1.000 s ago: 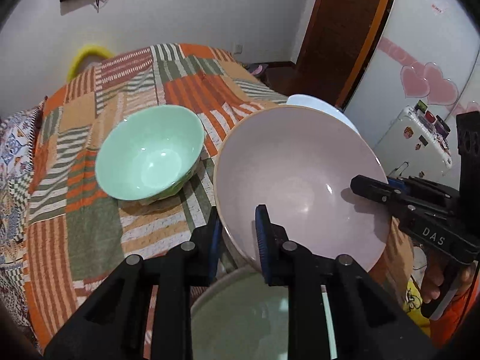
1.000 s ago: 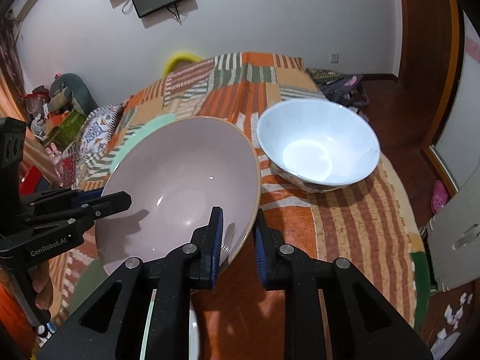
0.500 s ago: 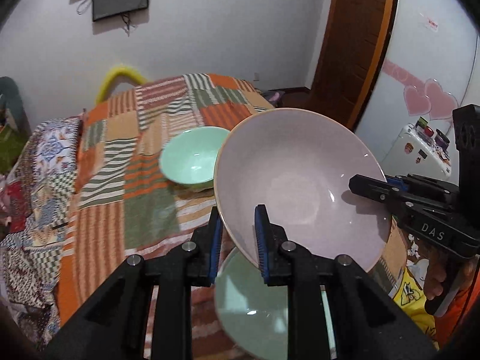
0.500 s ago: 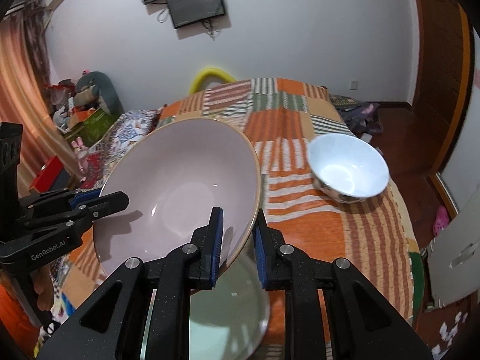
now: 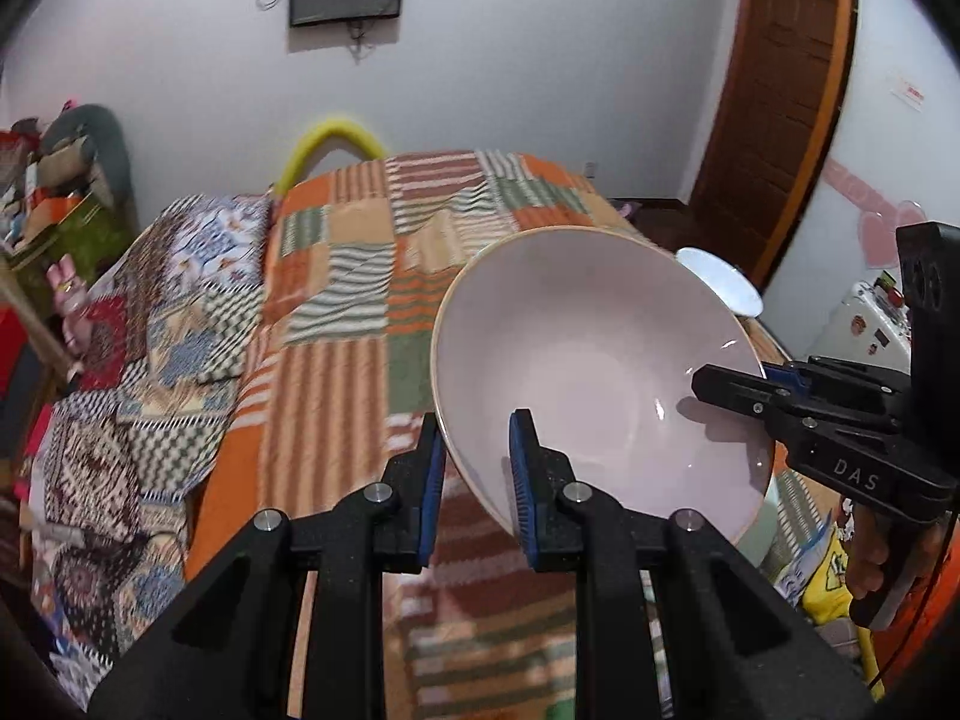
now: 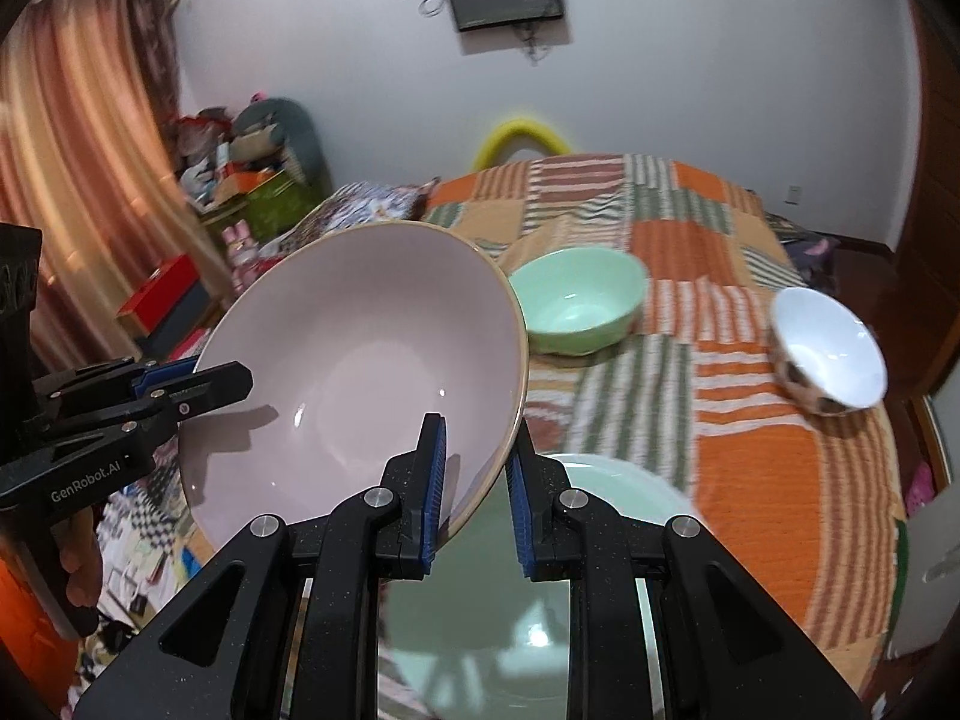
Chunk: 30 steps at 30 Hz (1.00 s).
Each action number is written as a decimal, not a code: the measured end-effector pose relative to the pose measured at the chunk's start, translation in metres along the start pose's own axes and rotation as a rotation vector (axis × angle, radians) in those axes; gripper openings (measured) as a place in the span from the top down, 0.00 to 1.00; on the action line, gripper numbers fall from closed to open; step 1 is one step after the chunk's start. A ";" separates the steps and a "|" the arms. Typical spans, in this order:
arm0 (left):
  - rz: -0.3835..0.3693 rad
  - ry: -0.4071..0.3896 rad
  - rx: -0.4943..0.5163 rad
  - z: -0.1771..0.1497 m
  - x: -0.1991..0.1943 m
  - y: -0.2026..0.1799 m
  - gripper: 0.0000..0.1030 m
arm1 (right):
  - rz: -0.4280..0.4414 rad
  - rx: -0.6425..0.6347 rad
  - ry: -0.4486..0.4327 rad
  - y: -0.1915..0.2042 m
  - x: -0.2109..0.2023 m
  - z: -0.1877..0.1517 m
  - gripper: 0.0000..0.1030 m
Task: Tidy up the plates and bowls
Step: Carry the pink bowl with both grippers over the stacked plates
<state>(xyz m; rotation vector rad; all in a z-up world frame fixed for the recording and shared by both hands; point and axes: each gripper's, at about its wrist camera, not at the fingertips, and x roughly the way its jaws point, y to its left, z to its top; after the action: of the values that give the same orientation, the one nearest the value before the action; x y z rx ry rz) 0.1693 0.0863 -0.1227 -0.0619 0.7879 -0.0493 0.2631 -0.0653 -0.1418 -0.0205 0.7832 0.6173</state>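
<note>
The pink bowl is held in the air by its rim, from two opposite sides, above a pale green plate that lies at about 6 o'clock in the right wrist view. I judge the main risk here is a slip: each gripper pinches only a narrow piece of smooth rim, so if one hand pulls, twists or lowers before the other, the bowl can rotate out of the pads and fall on the plate below.

The left gripper is clamped on the rim at the bowl's 7 o'clock edge in its own view, one blue pad inside and one outside. The right gripper is clenched in the same way on the opposite edge, at about 5 o'clock of the bowl in its view.

Farther on the patchwork blanket, a green bowl stands at 12 o'clock and a white bowl at 2 o'clock, well apart. Both look slightly blurred.
</note>
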 end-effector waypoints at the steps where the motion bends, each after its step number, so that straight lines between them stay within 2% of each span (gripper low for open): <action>1: 0.005 0.006 -0.008 -0.004 -0.001 0.005 0.80 | 0.008 -0.010 0.011 0.006 0.005 -0.002 0.83; 12: 0.023 0.106 -0.125 -0.055 0.016 0.056 0.80 | 0.050 -0.060 0.134 0.045 0.050 -0.025 0.83; 22: 0.024 0.184 -0.188 -0.087 0.043 0.076 0.80 | 0.049 -0.076 0.247 0.057 0.084 -0.044 0.83; 30: 0.024 0.234 -0.220 -0.103 0.061 0.086 0.80 | 0.043 -0.097 0.295 0.062 0.098 -0.053 0.83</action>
<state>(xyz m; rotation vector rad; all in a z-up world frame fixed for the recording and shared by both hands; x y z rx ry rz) 0.1410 0.1636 -0.2440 -0.2592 1.0262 0.0545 0.2491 0.0235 -0.2322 -0.1871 1.0404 0.7016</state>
